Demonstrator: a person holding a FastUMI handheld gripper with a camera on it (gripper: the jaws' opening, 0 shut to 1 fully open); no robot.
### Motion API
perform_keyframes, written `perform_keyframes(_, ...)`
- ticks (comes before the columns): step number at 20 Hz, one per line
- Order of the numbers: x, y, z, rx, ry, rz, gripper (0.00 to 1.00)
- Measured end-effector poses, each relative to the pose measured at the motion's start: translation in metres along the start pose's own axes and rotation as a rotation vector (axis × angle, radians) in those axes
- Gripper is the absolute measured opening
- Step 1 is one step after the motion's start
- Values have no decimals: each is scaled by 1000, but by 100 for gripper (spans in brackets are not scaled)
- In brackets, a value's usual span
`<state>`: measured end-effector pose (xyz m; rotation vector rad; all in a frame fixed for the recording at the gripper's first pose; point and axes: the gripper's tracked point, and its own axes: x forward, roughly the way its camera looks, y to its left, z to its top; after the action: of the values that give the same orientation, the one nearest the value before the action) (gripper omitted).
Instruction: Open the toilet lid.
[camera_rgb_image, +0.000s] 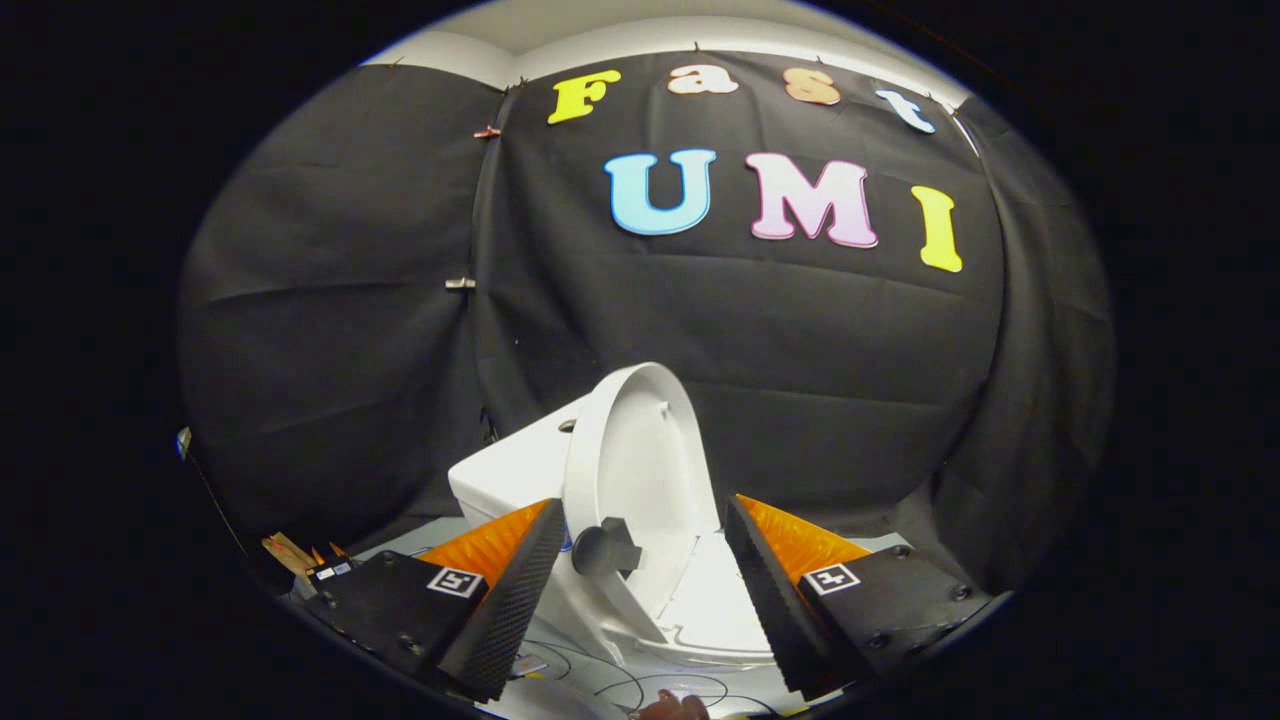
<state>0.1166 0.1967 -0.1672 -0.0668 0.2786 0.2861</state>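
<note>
As fingers gape — gripper (640, 590) | raised toilet lid (640, 450) between, untouched

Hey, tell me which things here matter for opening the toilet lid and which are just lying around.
For the job:
- white plastic toilet lid, already raised upright
- small dark round knob on the lid, between the fingers
- white toilet with its tank behind
- gripper, fingers open, touching nothing

Lying about:
- thin dark cables on the white floor
- small wooden pieces beside the booth wall

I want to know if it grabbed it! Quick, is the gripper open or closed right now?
Gripper: open, fingers spread wide and holding nothing; the raised toilet lid and its dark knob sit between them, untouched.
</note>
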Motion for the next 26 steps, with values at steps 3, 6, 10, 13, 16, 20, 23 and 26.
perform_keyframes(3,-31,-22,37,-17,-69,-48,100)
perform_keyframes(6,-65,-48,66,-42,-123,-107,100)
perform_keyframes(10,-109,-71,92,-16,-188,-139,100)
perform_keyframes(13,-135,-86,100,-17,-195,-169,100)
perform_keyframes(16,-156,-92,107,-2,-209,-178,100)
perform_keyframes(20,-175,-92,118,2,-240,-181,100)
perform_keyframes(23,-184,-94,120,3,-250,-185,100)
perform_keyframes(26,-189,-98,121,-2,-251,-197,99)
